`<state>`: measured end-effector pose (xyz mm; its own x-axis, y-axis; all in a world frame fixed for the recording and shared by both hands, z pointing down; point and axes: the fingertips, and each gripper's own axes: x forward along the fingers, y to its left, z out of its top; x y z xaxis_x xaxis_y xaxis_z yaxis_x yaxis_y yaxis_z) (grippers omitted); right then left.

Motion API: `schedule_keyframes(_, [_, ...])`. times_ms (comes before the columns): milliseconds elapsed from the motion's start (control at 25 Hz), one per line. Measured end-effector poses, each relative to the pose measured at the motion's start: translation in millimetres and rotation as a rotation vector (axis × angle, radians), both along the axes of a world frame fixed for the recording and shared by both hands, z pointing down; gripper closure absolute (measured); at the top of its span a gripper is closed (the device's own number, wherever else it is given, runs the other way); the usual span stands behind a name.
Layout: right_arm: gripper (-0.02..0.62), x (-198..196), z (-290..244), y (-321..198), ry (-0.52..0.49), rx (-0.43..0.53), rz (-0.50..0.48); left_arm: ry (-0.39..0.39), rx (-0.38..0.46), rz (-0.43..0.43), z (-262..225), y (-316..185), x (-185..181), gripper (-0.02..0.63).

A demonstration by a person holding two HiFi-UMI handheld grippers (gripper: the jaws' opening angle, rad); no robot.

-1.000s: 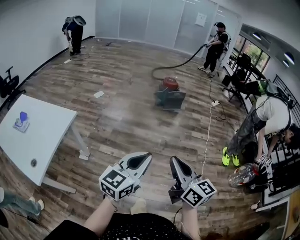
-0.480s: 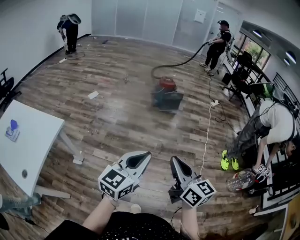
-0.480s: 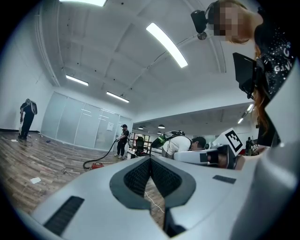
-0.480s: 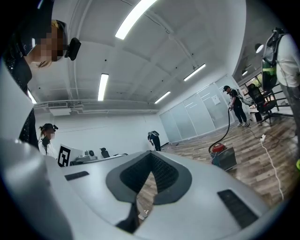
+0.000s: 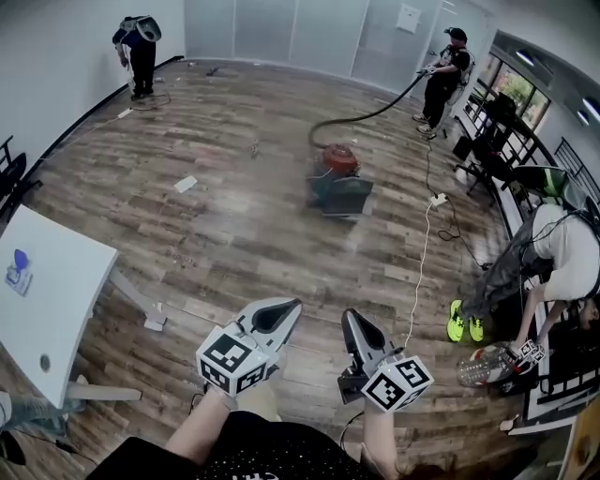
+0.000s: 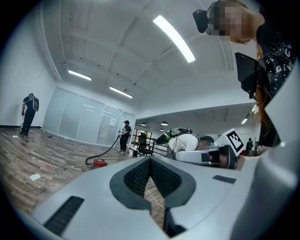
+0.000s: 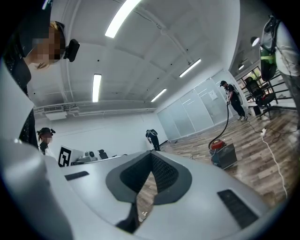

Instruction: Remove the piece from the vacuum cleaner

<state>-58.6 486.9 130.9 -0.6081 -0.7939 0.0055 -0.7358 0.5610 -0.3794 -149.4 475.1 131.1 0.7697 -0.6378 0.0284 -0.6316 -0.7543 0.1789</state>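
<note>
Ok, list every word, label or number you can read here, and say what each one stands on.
"GIV": white print on the person's black shirt; the rest is cut off at the picture's edge.
Sheet on the glass wall: too small to read.
Cubes on the left gripper and right gripper: square patterns only, no letters.
Nothing else is legible.

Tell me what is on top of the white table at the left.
On the white table sits one small blue-topped object; a dark round hole shows near its front edge. The table's left part lies outside the picture, unseen.
</note>
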Motion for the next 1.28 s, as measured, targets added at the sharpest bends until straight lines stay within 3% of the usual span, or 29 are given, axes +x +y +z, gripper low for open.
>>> schedule_keyframes(800, [0.586, 70, -26, -319, -0.009, 0.027, 0.103, -0.022, 0.021, 0.132, -25, -320, 73, 0.597])
schedule_keyframes(1280, [0.586, 89, -10, -396, -0.003, -0.016, 0.133, -0.020, -0.015, 0.152, -9, -404, 87, 0.597])
